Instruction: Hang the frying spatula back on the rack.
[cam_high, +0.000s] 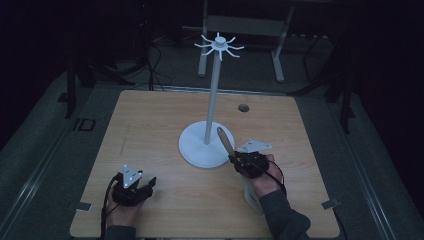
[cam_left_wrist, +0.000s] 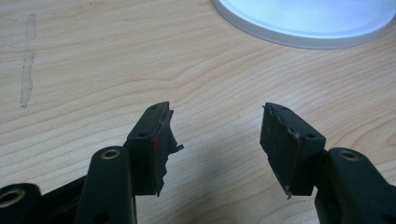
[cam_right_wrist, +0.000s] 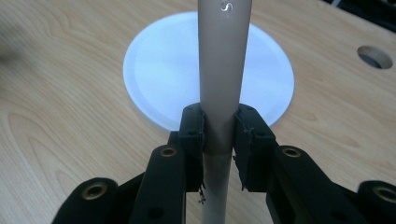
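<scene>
Jaws of the right gripper (cam_right_wrist: 218, 140) clamp a stiff, smooth utensil handle (cam_right_wrist: 223, 70) mid-shaft, near the stand (cam_high: 206, 145); left gripper (cam_left_wrist: 217, 135) rests open. Handle looks light and slippery.

Worktop (cam_high: 150, 125): light wood-grain rectangular board with rounded corners. Round cable hole (cam_high: 243, 107) toward one o'clock of centre. Small grey metal clips at the near edge, one at seven o'clock (cam_high: 83, 206), one at five o'clock (cam_high: 328, 204). Faint pale scuff on the left half.

Resting directly on it: white stand with a round disc base (cam_high: 195, 150), just right of centre, bearing an upright white pole (cam_high: 212, 100) topped by radiating hook arms.
</scene>
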